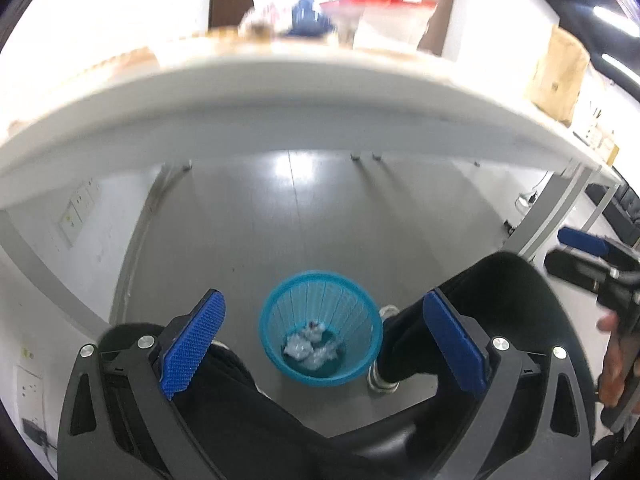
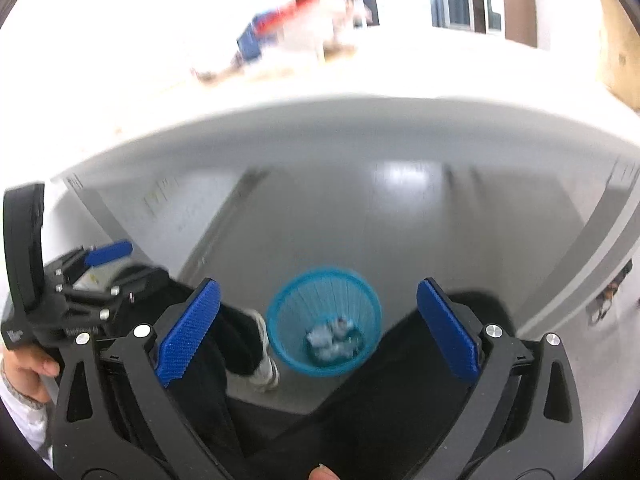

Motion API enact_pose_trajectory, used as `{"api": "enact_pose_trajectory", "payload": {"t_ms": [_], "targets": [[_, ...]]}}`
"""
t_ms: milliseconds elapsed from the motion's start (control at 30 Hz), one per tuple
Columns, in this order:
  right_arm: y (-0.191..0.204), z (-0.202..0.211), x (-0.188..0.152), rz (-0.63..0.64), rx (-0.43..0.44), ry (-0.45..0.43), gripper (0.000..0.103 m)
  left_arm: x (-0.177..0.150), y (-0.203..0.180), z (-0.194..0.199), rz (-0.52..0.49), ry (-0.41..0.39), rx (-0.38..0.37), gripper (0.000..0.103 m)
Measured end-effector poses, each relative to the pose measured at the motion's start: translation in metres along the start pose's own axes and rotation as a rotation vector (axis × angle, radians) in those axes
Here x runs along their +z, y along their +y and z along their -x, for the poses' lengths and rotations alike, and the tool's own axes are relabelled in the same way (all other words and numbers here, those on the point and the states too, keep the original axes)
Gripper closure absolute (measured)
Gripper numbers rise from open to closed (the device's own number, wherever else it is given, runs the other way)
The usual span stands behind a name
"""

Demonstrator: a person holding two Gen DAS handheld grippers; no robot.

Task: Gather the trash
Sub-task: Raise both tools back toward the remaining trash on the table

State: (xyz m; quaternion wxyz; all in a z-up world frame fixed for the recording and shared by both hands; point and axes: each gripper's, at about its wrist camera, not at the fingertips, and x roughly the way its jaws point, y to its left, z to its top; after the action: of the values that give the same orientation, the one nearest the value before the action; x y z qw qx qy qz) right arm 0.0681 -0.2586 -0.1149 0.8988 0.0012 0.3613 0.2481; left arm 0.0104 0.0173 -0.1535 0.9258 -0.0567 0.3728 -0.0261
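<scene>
Below, a blue plastic wastebasket is seen standing on the glossy grey floor, framed between the wide-spread blue pads of the left gripper, with nothing caught between them. The right gripper is likewise held agape and empty above the same basket, its ribbed blue pads set well apart on black brackets with silver bolts. Crumpled white paper is shown lying at the bottom of the slatted, tapering basket, which is flanked by the person's dark-trousered legs and a light shoe. Open floor is left beyond the basket, bounded overhead by the thick, curved white edge of the table and at the sides by pale table legs. Blurred items, among them a red-lidded container and a brown paper bag, are glimpsed on the tabletop. Small white lettering is visible on the body of the left gripper in the right wrist view, but it cannot be read. A hand is seen gripping that tool's handle.
</scene>
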Motion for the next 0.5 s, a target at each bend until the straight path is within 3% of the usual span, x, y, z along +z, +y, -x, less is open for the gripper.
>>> {"api": "enact_pose_trajectory", "payload": {"t_ms": [200, 333, 500], "targets": [[0.006, 0.035, 0.046, 0.014, 0.021, -0.118, 0.009, 0.028, 0.002, 0.036, 0.024, -0.076, -0.018, 0.006], [0.011, 0.045, 0.074, 0.045, 0.018, -0.162, 0.009, 0.051, -0.003, 0.059, -0.013, -0.194, 0.015, 0.006], [0.007, 0.049, 0.104, 0.023, 0.046, -0.198, 0.009, 0.086, 0.001, 0.072, -0.016, -0.267, 0.02, 0.006]]}}
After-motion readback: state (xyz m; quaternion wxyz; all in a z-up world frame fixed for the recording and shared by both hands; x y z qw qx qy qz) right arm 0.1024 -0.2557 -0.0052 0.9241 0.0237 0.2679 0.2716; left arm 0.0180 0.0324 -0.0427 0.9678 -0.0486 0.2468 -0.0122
